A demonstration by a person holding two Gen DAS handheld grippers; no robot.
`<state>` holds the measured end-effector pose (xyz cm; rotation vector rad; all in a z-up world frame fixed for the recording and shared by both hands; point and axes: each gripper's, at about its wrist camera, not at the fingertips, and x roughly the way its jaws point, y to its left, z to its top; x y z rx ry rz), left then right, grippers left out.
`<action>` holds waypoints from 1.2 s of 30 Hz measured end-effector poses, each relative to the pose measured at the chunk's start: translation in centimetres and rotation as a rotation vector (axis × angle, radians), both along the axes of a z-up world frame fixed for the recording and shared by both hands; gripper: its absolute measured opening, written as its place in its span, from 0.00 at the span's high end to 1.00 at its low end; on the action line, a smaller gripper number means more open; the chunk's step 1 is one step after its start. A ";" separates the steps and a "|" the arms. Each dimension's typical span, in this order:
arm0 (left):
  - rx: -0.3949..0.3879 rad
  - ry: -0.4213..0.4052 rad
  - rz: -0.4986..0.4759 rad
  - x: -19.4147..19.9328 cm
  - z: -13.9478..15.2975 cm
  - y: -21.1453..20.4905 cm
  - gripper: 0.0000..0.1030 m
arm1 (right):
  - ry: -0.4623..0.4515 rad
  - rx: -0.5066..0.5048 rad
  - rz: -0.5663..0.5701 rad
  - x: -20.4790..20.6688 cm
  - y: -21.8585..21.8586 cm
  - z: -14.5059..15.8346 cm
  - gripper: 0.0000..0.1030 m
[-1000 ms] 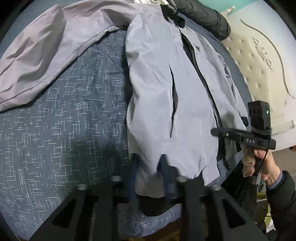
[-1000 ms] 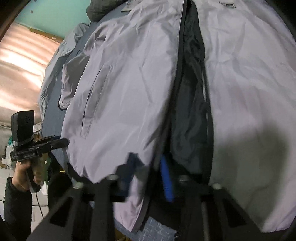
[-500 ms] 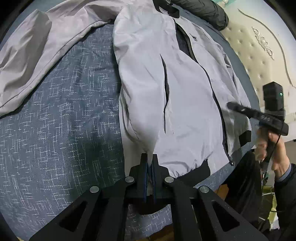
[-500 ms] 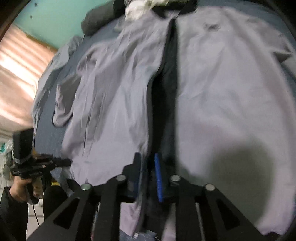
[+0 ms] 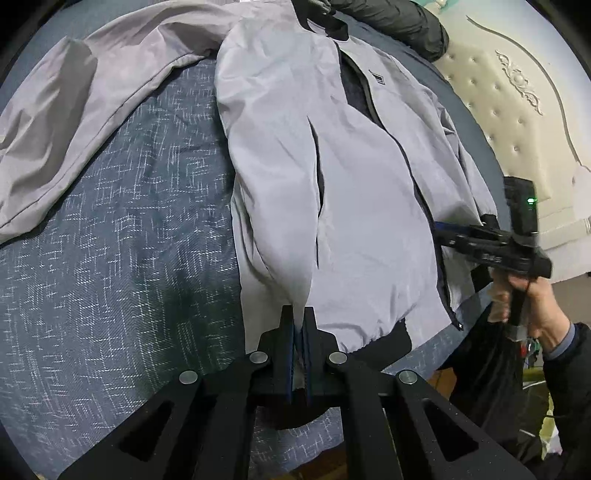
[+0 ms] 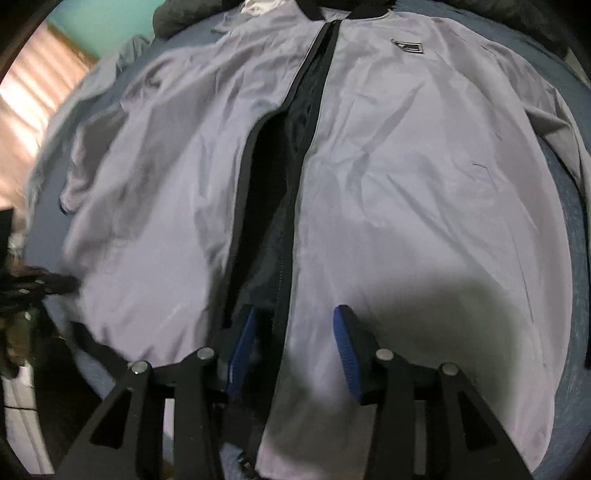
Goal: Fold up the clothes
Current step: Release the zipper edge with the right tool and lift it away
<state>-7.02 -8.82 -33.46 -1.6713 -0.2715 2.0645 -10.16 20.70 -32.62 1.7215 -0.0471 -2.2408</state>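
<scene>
**Hem pinched on one side, other side let go: jacket being squared up before folding**

The light grey zip-front nylon jacket with black collar and black hem band (image 5: 354,206) lies front-up on the dark blue bedspread with a white crosshatch print (image 5: 122,258), collar at the far end, hem at the near edge of the bed. The zip is partly open, showing dark lining between the two front panels (image 6: 284,206). One sleeve (image 5: 74,122) is spread out flat to the side, well apart from the body.

The left gripper (image 5: 300,332) has its fingers pressed together on a pleat of grey fabric at the bottom of the jacket front, just above the hem band. The right gripper (image 6: 295,332) has its blue-padded fingers (image 6: 345,347) apart, straddling the zip edge near the hem; fabric lies between the pads but they do not press on it. In the left wrist view the right hand (image 5: 532,302) holds its tool over the opposite hem corner.

Step looks like flattening and aligning the body, folding proper not yet started. Next move probably calls for the right gripper to take a fresh grip on the hem or the front edge, so both sides can be tensioned together. Risk: slippery fabric sliding out of a thin pinch.

A dark puffy garment (image 5: 399,22) sits by the collar; a cream tufted headboard (image 5: 517,110) stands beyond.
</scene>
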 end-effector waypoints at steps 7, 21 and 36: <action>0.022 0.009 -0.004 -0.2 0.5 -0.7 0.96 | 0.024 -0.087 -0.063 -1.0 0.7 0.3 0.96; 0.019 -0.010 0.006 -0.2 0.0 -0.8 0.96 | -0.071 -0.248 -0.017 -1.8 1.1 2.7 0.78; -0.001 -0.003 -0.010 -0.1 0.4 -0.2 0.96 | 0.016 -0.212 -0.263 4.7 17.6 4.2 0.52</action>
